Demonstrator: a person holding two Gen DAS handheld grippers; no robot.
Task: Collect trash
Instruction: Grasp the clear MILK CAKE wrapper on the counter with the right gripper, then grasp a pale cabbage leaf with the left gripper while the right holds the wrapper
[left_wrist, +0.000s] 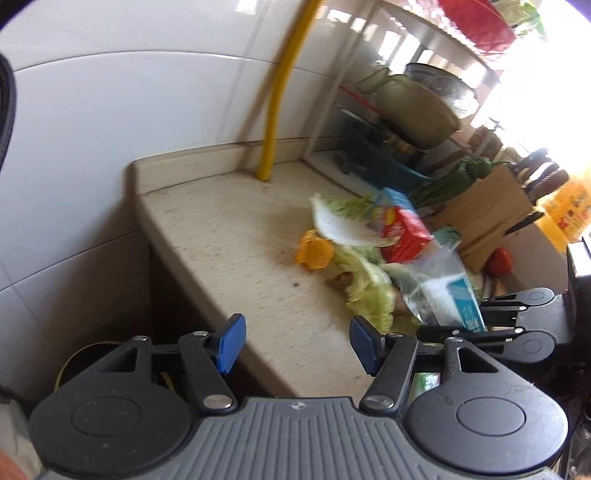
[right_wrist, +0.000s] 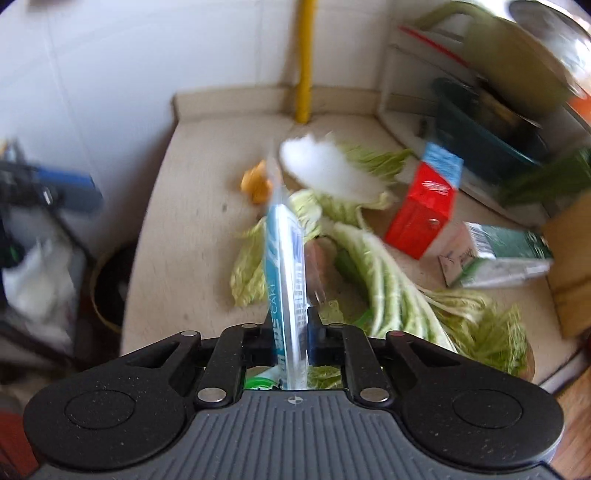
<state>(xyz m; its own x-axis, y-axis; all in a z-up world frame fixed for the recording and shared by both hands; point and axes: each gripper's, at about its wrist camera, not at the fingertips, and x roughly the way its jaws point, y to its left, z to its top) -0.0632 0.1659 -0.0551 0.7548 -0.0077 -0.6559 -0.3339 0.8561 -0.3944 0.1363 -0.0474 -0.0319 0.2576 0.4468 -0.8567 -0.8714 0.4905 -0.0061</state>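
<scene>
Left wrist view
Left tool (left_wrist: 295, 343): stood wide open with nothing between its blue pads; it hung at the near edge of the desk (left_wrist: 236, 236)
Trash heap (left_wrist: 369, 254): lay ahead and to the right of this tool, on the desk; cabbage leaves, orange peel (left_wrist: 314, 253) and a red carton (left_wrist: 404, 229)
Bin (left_wrist: 85, 360): a dark round bin sat low at the left, below the desk's end (only partly seen behind the tool)
Right tool (left_wrist: 476, 319): came in from the right, closed on the plastic packet (left_wrist: 443, 295), just beside the heap

Right wrist view
Right tool (right_wrist: 290, 338): clamped on the plastic packet (right_wrist: 286, 258); the packet's long axis ran straight ahead, away from the fingers
Packet's place: held above the cabbage leaves (right_wrist: 384, 273); whether it touched them could not be told (the frame was blurred)
Bin (right_wrist: 110, 291): lay to the left of the held packet, beyond the desk's left edge; so the carry probably had to go leftward and down
Nearer hand: the left tool looked nearer the bin, but the right one had the trash
</scene>
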